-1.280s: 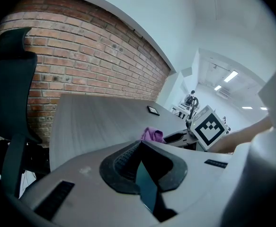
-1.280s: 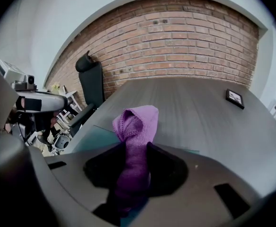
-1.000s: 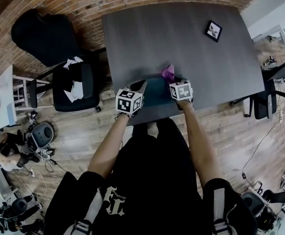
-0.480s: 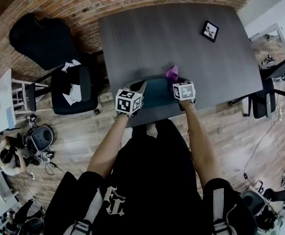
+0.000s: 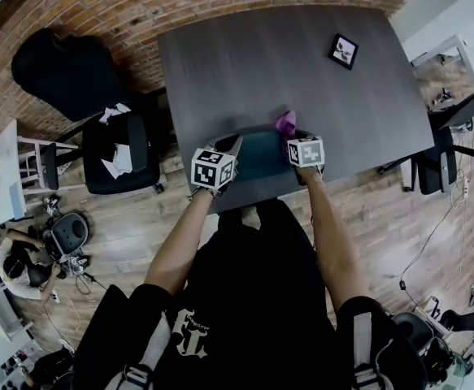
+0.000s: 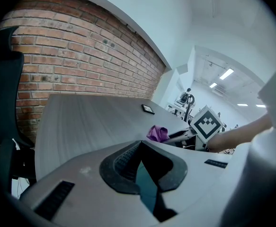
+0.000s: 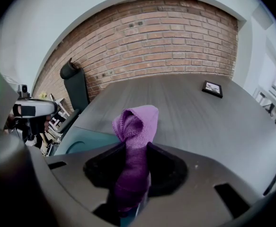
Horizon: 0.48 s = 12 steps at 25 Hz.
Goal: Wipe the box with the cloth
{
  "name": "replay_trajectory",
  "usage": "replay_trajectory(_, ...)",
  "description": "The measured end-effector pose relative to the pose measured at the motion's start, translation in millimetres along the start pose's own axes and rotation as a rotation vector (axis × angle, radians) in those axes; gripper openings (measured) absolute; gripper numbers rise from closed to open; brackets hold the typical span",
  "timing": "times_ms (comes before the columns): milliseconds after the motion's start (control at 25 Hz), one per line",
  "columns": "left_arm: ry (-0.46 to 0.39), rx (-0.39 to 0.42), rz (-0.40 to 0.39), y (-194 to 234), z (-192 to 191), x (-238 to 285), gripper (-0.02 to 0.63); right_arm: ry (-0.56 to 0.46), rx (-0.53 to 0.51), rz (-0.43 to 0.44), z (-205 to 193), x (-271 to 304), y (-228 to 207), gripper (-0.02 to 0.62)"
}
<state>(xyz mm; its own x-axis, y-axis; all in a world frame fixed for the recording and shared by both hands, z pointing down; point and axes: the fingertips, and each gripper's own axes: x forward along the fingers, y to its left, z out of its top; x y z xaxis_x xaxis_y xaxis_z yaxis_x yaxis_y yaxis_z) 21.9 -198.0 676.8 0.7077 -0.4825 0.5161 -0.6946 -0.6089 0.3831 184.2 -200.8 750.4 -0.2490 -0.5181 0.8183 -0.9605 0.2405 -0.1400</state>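
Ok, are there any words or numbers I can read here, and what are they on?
None can be read.
White print on the person's black shirt: too blurred to read.
Left marker cube and right marker cube: only black-and-white squares, no letters.
Small framed picture on the table: too small to read.

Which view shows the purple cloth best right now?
The right gripper view: the cloth fills the middle, pinched between the right gripper's jaws. The head view shows only a small purple tuft at the box's far edge; the left gripper view shows a small lump past its jaws.
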Motion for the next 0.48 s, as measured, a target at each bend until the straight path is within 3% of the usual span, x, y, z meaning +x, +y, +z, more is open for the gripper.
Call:
replay_trajectory(280, 0.008, 0.000, -0.001, -2, 1, 6, 0.014, -0.016, 0.160, 0.015, -6, -3, -23, 0.275)
replay_trajectory(480, 0.016, 0.007, -0.006, -7, -1, 7, 0.014, -0.016, 0.186, 0.014, -12, -8, -29, 0.276)
